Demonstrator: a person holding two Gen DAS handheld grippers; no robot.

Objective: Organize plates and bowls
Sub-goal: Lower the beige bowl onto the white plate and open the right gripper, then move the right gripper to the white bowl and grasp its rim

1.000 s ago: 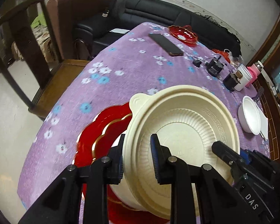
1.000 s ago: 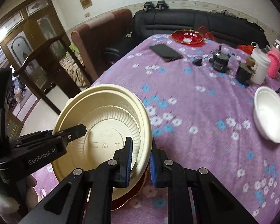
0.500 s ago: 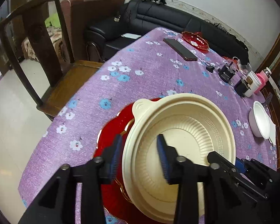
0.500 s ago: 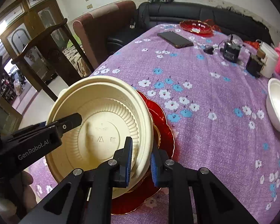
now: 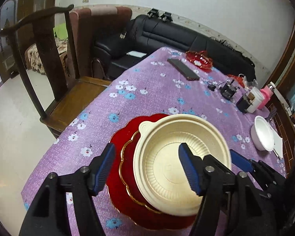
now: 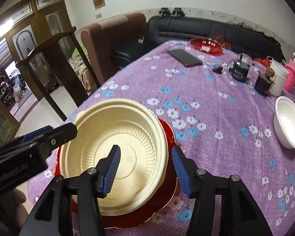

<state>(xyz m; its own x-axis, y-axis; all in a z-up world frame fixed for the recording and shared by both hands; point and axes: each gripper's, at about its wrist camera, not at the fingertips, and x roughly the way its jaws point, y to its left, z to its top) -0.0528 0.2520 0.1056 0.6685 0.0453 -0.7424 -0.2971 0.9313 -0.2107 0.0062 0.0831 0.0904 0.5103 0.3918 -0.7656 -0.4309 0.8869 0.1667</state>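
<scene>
left gripper [image 5: 147, 169]: I have it spread wide, straddling the near-left rim of the cream bowl, pads not touching it
right gripper [image 6: 145, 167]: released too, one blue pad inside the bowl, the other outside its right wall, gap on both sides
cream bowl [image 5: 173, 169]: I see it sitting upright on the red plate, small tab handle at its far-left rim, ribbed inside wall
red plate [image 5: 118, 167]: scalloped, gold-edged inner ring, flat on the tablecloth at the near-left end of the table
white bowl [image 6: 290, 125]: upright, well apart from the stack, at the right edge
tablecloth [image 6: 216, 118]: purple with white and blue flowers
phone [image 6: 184, 58]: dark, lying flat at the far end
red dish [image 6: 206, 44]: just beyond the phone
wooden chair [image 5: 49, 74]: beside the left edge of the table
</scene>
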